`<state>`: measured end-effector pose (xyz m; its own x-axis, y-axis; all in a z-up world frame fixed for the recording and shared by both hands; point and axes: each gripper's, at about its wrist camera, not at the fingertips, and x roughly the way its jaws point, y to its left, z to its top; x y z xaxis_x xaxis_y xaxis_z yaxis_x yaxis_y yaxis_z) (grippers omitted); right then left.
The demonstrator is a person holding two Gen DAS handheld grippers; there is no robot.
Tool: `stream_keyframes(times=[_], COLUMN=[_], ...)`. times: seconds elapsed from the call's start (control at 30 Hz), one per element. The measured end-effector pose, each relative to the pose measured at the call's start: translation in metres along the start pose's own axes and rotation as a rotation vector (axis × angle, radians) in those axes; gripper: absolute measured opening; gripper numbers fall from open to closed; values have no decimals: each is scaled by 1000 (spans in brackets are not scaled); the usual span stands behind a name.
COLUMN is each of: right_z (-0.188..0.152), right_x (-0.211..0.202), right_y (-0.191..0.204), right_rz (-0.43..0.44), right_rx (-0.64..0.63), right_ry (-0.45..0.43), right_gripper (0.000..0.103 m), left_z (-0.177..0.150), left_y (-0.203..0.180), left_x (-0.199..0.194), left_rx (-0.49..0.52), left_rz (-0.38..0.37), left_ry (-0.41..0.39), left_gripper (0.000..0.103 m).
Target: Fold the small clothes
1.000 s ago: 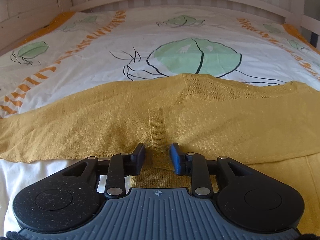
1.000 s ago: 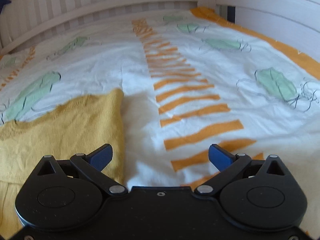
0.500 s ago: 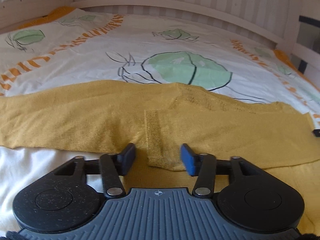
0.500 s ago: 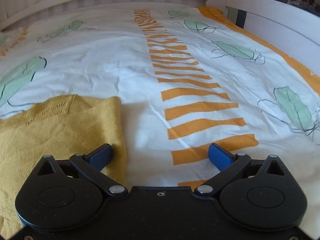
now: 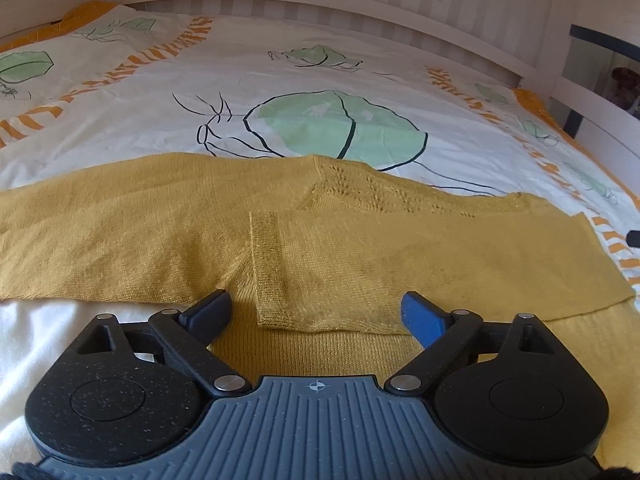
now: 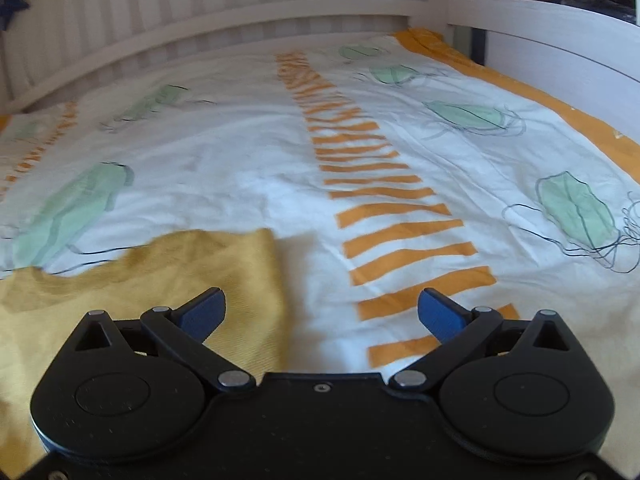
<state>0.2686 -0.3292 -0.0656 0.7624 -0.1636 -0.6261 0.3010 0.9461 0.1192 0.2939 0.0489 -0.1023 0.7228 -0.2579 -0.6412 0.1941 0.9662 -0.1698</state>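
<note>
A mustard-yellow knitted sweater [image 5: 360, 256] lies flat across the bed. One sleeve is folded over its body, and the ribbed cuff [image 5: 266, 264] lies just ahead of my left gripper [image 5: 316, 312]. The left gripper is open and empty, with its fingers on either side of the cuff end. The other sleeve [image 5: 100, 232] stretches out to the left. In the right wrist view the sweater's right edge [image 6: 192, 280] lies at the lower left. My right gripper [image 6: 320, 312] is open and empty over that edge and the bare sheet.
The bed has a white cover [image 5: 280, 80] printed with green shapes and orange stripes [image 6: 392, 216]. A white slatted bed rail [image 5: 320, 0] runs along the far side, and a side rail [image 6: 560, 40] stands at the right.
My left gripper has opened wide and let go of the sleeve cuff, which now lies on the sweater's body. My right gripper has stayed open and shifted slightly.
</note>
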Motion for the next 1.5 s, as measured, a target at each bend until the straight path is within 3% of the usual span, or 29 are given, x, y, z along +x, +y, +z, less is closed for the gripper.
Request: stream_keyframes(times=[0.13,0.3,0.53,0.67,0.83,1.0,1.13,1.5], right_z=[-15,-40,-81,-103,-114,-119,-120,-122], right_x=[-30,-42,-25,-27,-28,-27,-27,-26], right_y=[29,73,133,157,170,174,172,175], right_rz=[128,301,426,383,319,291,294,280], right_rx=[-49,-84,-158,-260,-351,-378,-369,-377], right_ry=[5,64,153,94,80,58,50,41], right_gripper=[102,102,102,103,103,103,103,103], left_z=[1,3,27,39,44,39,28,30], left_y=[10,41,108,150,208,252,282,304], left_x=[-18,-52,-105,-133,-160,-162,-161,-149], left_rx=[-32,-58,-68,-95,-181,-243,-364,-444], left_rz=[-11,58,207,293,406,498,477,493], left_ry=[6,-8,-67,-111,-148,-134,-130,-131], left_gripper=[92,92,92,93,93,93,92,93])
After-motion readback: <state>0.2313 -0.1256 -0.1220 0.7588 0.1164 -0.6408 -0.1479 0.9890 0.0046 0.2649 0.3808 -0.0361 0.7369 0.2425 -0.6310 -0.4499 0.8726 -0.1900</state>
